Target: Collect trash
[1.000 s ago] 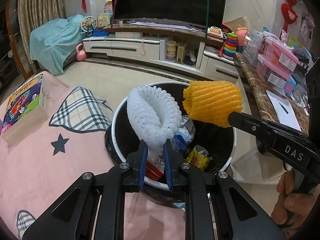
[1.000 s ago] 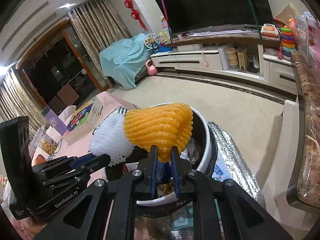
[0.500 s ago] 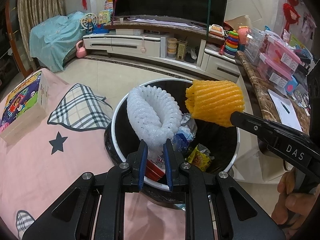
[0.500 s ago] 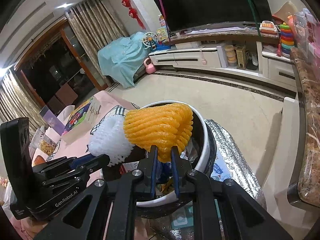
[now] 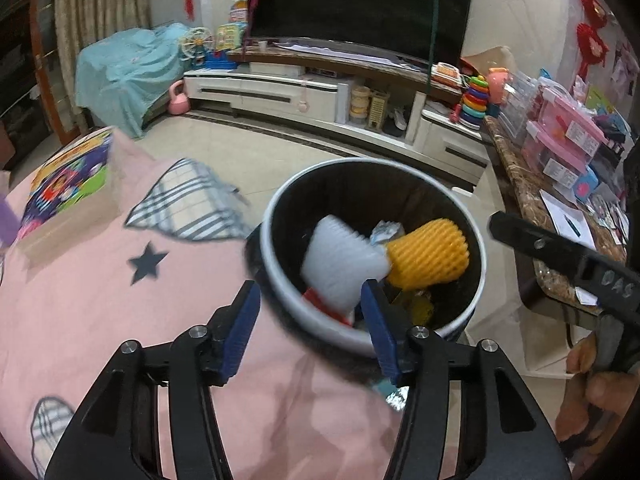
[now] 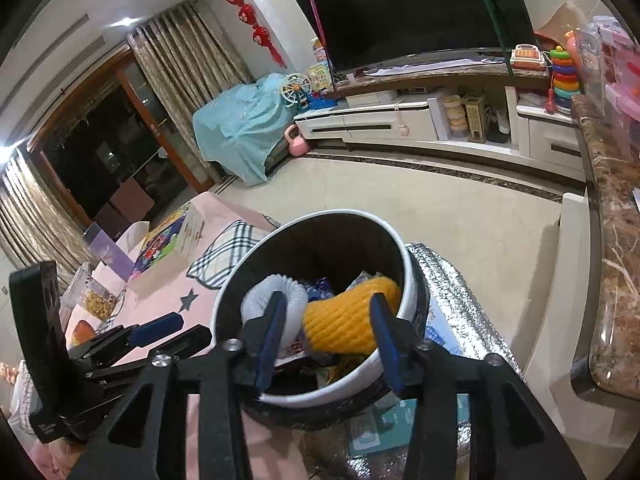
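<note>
A round bin with a white rim and black inside stands at the edge of the pink tablecloth; it also shows in the right wrist view. A white foam fruit net and an orange foam fruit net lie inside it on other wrappers; they also show in the right wrist view, white and orange. My left gripper is open and empty above the bin's near rim. My right gripper is open and empty just above the nets.
A pink tablecloth with star and plaid patches covers the table at left, with a colourful box on it. A silver foil bag lies beside the bin. A marble counter with papers stands at right. A TV stand is beyond.
Both grippers opened and let go of their nets. The white and the orange net dropped into the bin. The left gripper shifted slightly left.
</note>
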`<state>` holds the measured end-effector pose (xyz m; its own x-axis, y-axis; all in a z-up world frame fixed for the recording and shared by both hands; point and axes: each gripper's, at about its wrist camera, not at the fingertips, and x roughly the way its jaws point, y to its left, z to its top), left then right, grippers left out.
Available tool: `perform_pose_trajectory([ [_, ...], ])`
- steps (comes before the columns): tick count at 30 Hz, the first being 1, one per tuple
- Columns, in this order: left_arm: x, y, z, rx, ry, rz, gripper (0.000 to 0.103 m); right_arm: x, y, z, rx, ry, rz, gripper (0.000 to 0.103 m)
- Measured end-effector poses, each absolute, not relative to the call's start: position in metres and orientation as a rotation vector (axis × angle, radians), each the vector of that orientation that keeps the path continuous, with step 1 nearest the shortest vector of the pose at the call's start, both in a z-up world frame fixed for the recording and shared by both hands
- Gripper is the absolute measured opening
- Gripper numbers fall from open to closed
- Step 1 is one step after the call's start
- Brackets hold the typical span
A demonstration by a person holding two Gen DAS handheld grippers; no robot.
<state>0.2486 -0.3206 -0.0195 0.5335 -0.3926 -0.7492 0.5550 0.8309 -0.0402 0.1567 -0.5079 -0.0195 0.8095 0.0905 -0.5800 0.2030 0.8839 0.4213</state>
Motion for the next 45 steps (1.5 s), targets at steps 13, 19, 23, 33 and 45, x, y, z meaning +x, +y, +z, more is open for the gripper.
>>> perform_pose_trajectory([
  [13, 0.16, -0.212, -0.009, 0.065, 0.729, -0.484, 0.075, 0.08, -0.44, -0.009, 0.498, 0.511, -0.035, 0.092],
  [19, 0.115, -0.179, 0.018, 0.053, 0.576, -0.441, 0.08, 0.043, -0.407, 0.024, 0.41, 0.416, -0.074, 0.095],
  [23, 0.085, -0.159, 0.043, 0.047, 0.447, -0.398, 0.096, 0.014, -0.386, 0.054, 0.323, 0.309, -0.122, 0.103],
  [33, 0.053, -0.129, 0.045, 0.026, 0.297, -0.262, 0.103, -0.011, -0.34, 0.042, 0.133, 0.191, -0.238, 0.103],
  [45, 0.044, -0.125, 0.033, 0.054, 0.286, -0.23, 0.103, -0.011, -0.331, 0.024, 0.13, 0.207, -0.23, 0.103],
])
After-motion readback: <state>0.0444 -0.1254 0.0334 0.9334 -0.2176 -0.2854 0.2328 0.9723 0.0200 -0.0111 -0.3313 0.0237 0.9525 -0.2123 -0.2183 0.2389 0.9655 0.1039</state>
